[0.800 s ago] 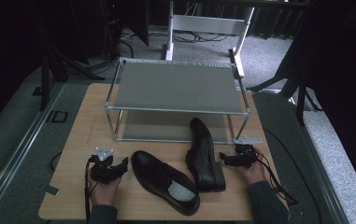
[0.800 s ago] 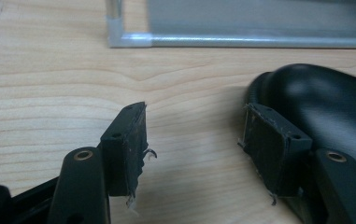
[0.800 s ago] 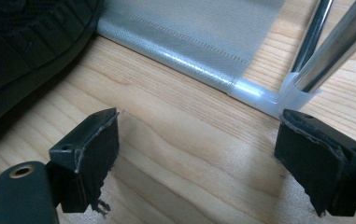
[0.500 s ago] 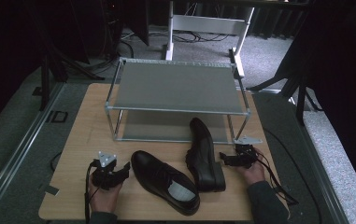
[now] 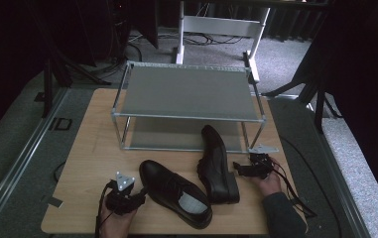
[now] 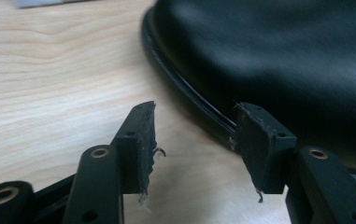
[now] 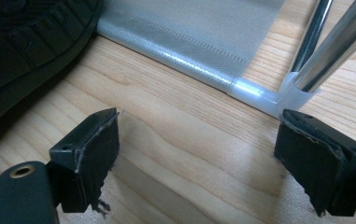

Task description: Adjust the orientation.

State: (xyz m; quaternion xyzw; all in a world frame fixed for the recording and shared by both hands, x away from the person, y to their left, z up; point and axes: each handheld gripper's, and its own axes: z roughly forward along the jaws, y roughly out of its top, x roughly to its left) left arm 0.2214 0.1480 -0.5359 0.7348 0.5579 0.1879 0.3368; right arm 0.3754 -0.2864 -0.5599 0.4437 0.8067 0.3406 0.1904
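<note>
Black shoe (image 6: 278, 51) just beyond the left gripper (image 6: 194, 140), both grippers' jaws open, empty.

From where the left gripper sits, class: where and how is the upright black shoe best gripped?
Judging by its pose, grip the upright black shoe at the collar wall beside its open mouth, coming from above: that thin edge fits between jaws. The left gripper, open, now faces its broad toe side.

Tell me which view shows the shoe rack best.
The high view: the whole two-tier shoe rack stands at the table's far side, behind both shoes. The right gripper view catches one lower corner, its grey fabric shelf and chrome legs. The left gripper view gives a shoe's edge instead.
</note>
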